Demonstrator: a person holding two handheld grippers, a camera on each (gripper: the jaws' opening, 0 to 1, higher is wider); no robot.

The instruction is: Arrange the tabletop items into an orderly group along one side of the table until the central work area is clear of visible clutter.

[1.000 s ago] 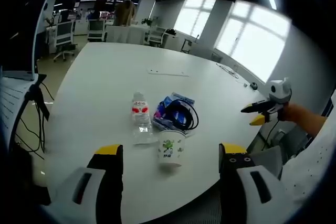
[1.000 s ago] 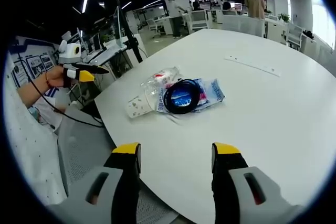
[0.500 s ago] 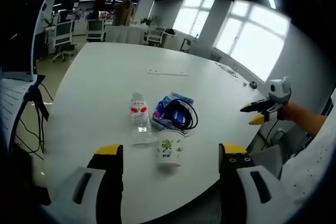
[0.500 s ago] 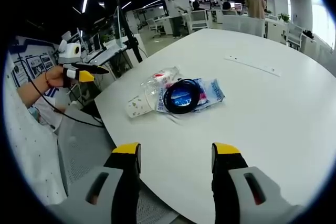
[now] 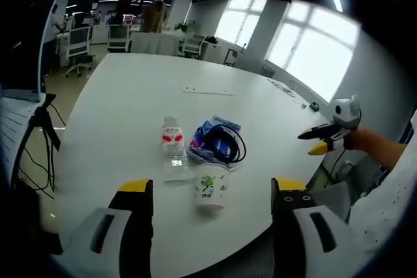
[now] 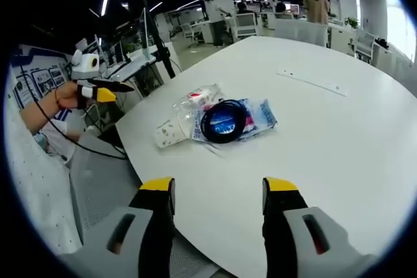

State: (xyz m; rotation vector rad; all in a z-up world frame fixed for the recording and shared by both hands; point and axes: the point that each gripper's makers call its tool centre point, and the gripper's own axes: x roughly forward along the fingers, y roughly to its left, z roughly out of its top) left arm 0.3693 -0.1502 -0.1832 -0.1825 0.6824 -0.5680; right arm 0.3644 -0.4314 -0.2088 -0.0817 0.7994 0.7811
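Left gripper [image 5: 212, 190] held off the near table [image 5: 130, 96] edge, jaws spread wide, nothing between them. Just ahead of it, between the jaw tips in the left gripper view: paper cup [image 5: 212, 188] lying at the edge, clear bottle [image 5: 174, 146] with red label on its side just beyond and to the left, blue packet [image 5: 208, 136] with a coiled black cable [image 5: 225, 142] on top, touching cup and bottle. All three bunched together near the table edge, apart from both grippers. Farther across the white top, a thin white strip [image 5: 208, 90], well apart from the cluster. Right gripper [image 6: 218, 190] likewise off the edge, jaws spread, gripping nothing; cluster lies ahead and slightly left of it, with cup [image 6: 168, 133] nearest the edge, bottle [image 6: 195, 100] behind, packet [image 6: 251, 116] and cable [image 6: 223, 120] to the right. Seen from the left gripper view, right gripper's jaws look near together, state hard to tell at that size.
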